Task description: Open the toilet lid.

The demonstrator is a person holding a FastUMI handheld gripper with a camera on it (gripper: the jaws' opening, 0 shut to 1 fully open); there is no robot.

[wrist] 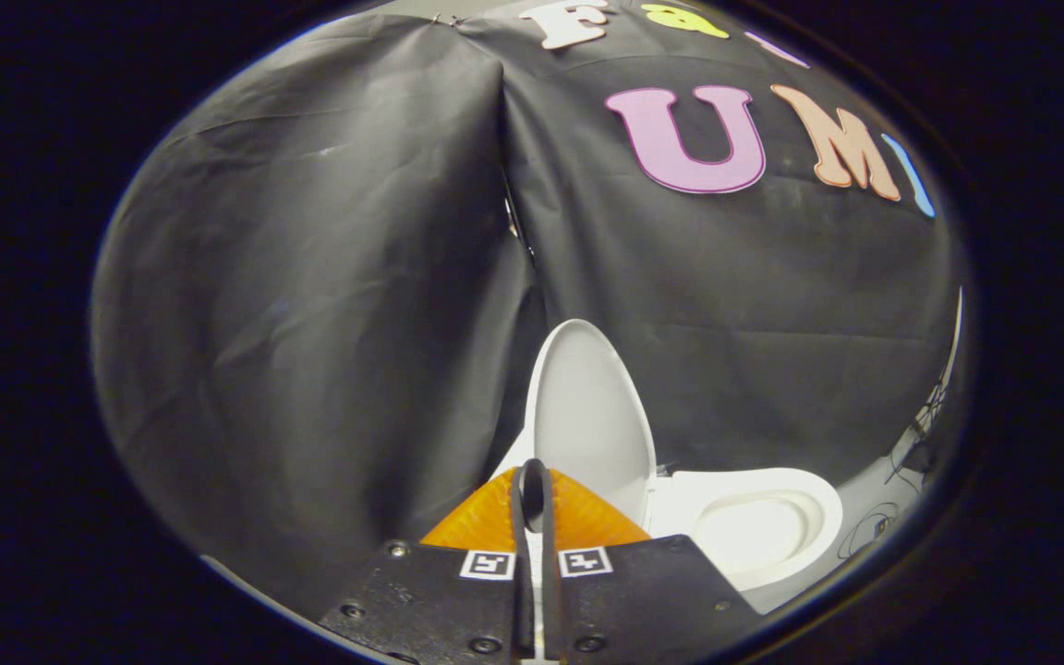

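The lid (592, 406) is seen standing raised, close to upright, with its pale inner face turned toward the camera and its back toward the black cloth wall (310, 305). Beside it the seat (786, 494) lies flat and uncovered, and the bowl (754, 531) under it is exposed.

The hand-held gripper (532, 480) is seen just in front of the lid's lower edge. Its fingers (521, 517) are drawn nearly together, with only a thin slit left between them. A narrow white strip is glimpsed in that slit lower down, but whether any part of the lid is pinched there cannot be told; the tips seem to overlap the lid's near rim, and contact cannot be confirmed.

The task is judged to be essentially done: the lid is lifted clear of the seat and appears to stand at or near its resting angle. What may be left is small: the lid should be checked to stay up unaided, and the hand-held gripper drawn back without the lid being pulled down again.
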